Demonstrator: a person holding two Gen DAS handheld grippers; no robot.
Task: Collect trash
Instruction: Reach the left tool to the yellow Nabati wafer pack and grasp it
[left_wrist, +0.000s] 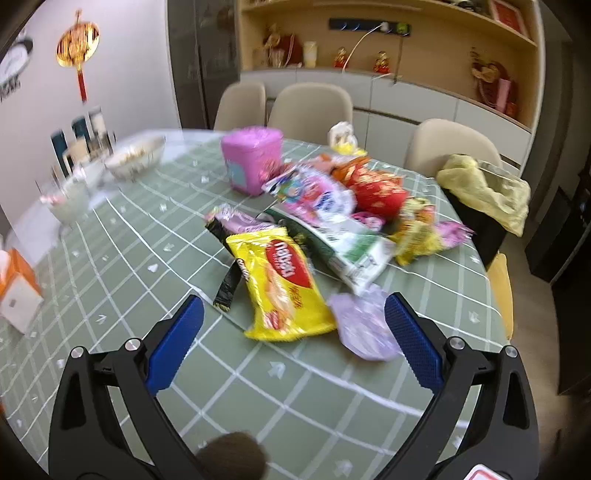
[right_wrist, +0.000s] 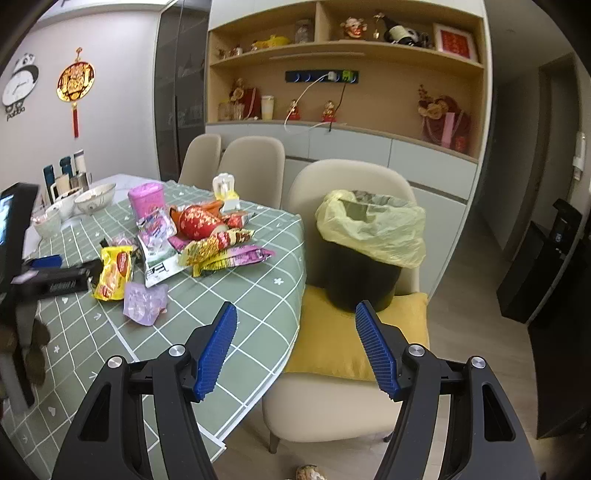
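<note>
Dining rm w/ shelving behind; worktop (left_wrist: 122, 258) covered in green checked cloth. Left gripper (left_wrist: 293, 328) held spread, empty, over yellow snack bag (left_wrist: 280, 284): judged light, crinkly, slippery; best pinched at edge seam. Bin (right_wrist: 360, 258) set on chair, right gripper (right_wrist: 295, 345) spread, empty.

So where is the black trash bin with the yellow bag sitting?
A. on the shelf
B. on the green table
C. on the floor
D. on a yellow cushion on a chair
D: in the right wrist view the black trash bin stands on the yellow cushion of the beige chair, beside the table.
</note>
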